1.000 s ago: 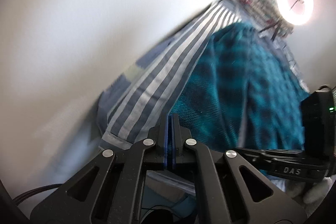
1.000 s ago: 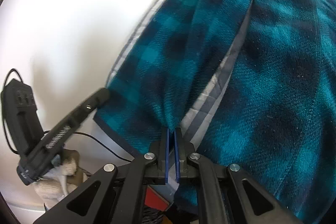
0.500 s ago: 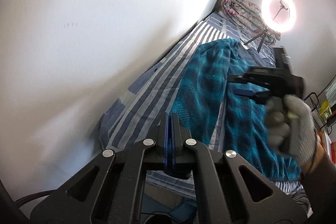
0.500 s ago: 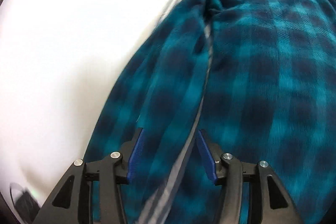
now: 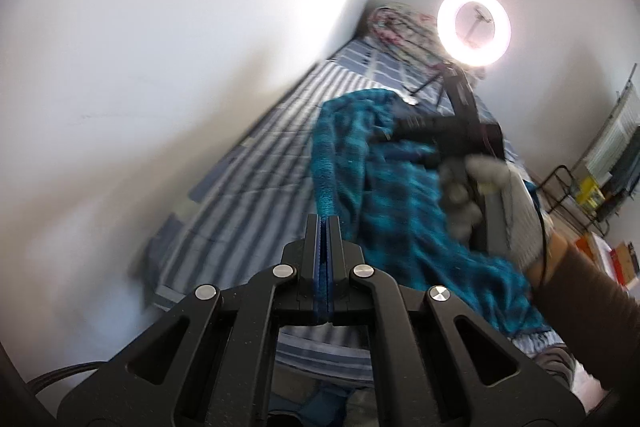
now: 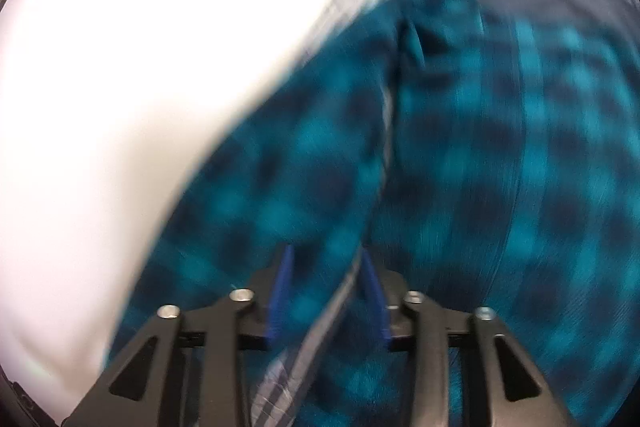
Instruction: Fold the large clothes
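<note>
A teal and dark plaid garment (image 5: 380, 219) lies spread along the striped bed sheet (image 5: 256, 187). My left gripper (image 5: 328, 223) is shut with nothing between its pads, raised above the near end of the bed. A gloved hand (image 5: 476, 179) holds my right gripper (image 5: 420, 131) over the middle of the garment. In the right wrist view, my right gripper (image 6: 326, 255) hovers close over the plaid garment (image 6: 480, 167). Its blue pads stand apart and the jaws are closing slightly, with no cloth pressed between them. A strip of sheet (image 6: 316, 331) shows between two parts of the garment.
A white wall (image 5: 160, 67) runs along the bed's left side. A lit ring light (image 5: 474, 27) on a tripod and a bundled patterned blanket (image 5: 396, 23) sit at the far end. A metal rack with books (image 5: 580, 195) stands to the right.
My right gripper let go of the garment's edge, opened and moved along the garment toward the far end. My left gripper rose and stayed shut.
</note>
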`<action>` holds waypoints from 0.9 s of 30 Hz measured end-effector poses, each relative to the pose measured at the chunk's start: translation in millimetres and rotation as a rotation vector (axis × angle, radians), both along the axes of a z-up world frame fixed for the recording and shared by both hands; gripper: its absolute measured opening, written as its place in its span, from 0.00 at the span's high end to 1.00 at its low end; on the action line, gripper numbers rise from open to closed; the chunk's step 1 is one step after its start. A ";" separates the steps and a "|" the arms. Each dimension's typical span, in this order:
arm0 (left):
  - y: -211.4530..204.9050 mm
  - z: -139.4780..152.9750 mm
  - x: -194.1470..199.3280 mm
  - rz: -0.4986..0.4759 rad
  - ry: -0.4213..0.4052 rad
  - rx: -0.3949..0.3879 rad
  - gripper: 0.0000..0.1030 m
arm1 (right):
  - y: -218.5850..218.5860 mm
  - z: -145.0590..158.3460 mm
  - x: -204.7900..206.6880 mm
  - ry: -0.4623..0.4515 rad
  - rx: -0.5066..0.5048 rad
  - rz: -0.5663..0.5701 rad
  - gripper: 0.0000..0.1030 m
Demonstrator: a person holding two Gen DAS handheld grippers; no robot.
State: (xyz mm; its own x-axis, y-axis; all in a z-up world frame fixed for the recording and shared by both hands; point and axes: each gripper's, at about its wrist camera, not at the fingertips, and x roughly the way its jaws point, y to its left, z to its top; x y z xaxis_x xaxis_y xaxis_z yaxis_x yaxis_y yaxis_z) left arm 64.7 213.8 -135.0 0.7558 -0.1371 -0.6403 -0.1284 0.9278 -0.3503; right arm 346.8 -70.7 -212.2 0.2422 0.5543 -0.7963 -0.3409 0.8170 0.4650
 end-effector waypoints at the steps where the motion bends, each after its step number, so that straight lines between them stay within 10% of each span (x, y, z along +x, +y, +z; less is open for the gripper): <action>1: -3.4 0.0 -1.4 -0.012 -0.001 -0.010 1.00 | 2.5 7.2 5.2 -0.011 0.006 0.004 0.48; 11: -24.4 -9.3 2.6 -0.061 0.025 -0.015 1.00 | 62.8 24.2 50.8 -0.051 -0.111 0.034 0.48; 20: -26.3 -9.1 4.4 -0.068 0.021 0.001 1.00 | 98.6 -18.6 86.0 -0.017 -0.322 0.022 0.48; 25: -23.1 -7.7 2.8 -0.069 0.016 0.016 1.00 | 103.9 -30.0 86.6 -0.011 -0.380 0.056 0.95; 27: -22.0 -7.0 2.4 -0.066 0.012 0.035 1.00 | 96.1 -25.0 88.2 -0.009 -0.323 0.045 0.98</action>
